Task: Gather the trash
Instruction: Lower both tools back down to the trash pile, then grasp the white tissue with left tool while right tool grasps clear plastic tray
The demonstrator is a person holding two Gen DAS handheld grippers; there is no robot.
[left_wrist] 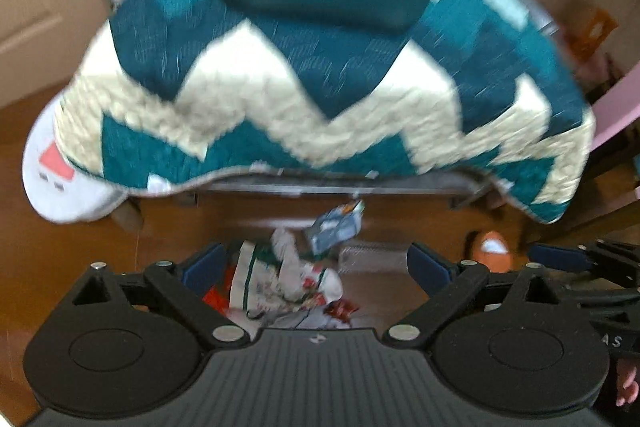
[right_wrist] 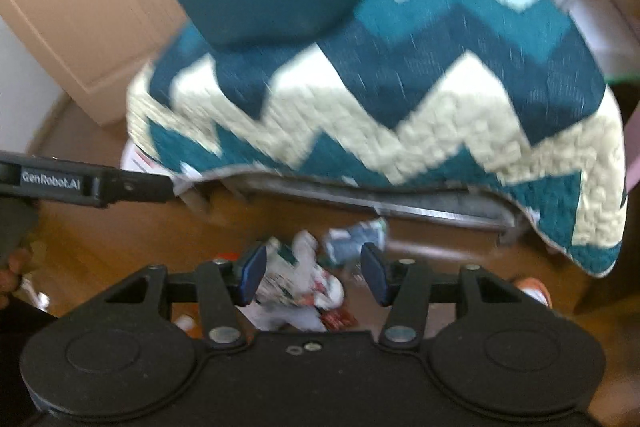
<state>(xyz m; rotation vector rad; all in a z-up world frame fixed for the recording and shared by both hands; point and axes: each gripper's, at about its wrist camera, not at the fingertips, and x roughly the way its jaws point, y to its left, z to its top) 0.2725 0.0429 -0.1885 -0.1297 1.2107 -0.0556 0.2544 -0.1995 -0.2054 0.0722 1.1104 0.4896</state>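
A heap of trash lies on the brown wooden floor in front of a bed: a crumpled white wrapper with green and red print point(left_wrist: 280, 279) point(right_wrist: 300, 287), a blue and white packet point(left_wrist: 336, 227) point(right_wrist: 354, 237) behind it, and red and orange scraps point(left_wrist: 340, 307). My left gripper point(left_wrist: 316, 267) hangs above the heap with its blue pads wide apart and nothing pressed between them. My right gripper point(right_wrist: 314, 277) stands open over the same white wrapper, which shows in the gap below its pads. The right gripper point(left_wrist: 568, 259) also shows at the right edge of the left wrist view.
A bed with a teal and cream zigzag quilt point(left_wrist: 320, 99) point(right_wrist: 380, 115) overhangs the floor just behind the trash, its metal frame point(left_wrist: 332, 187) low above the boards. An orange shoe point(left_wrist: 492, 251) lies right of the heap. A cream door point(left_wrist: 36, 7) stands at the left.
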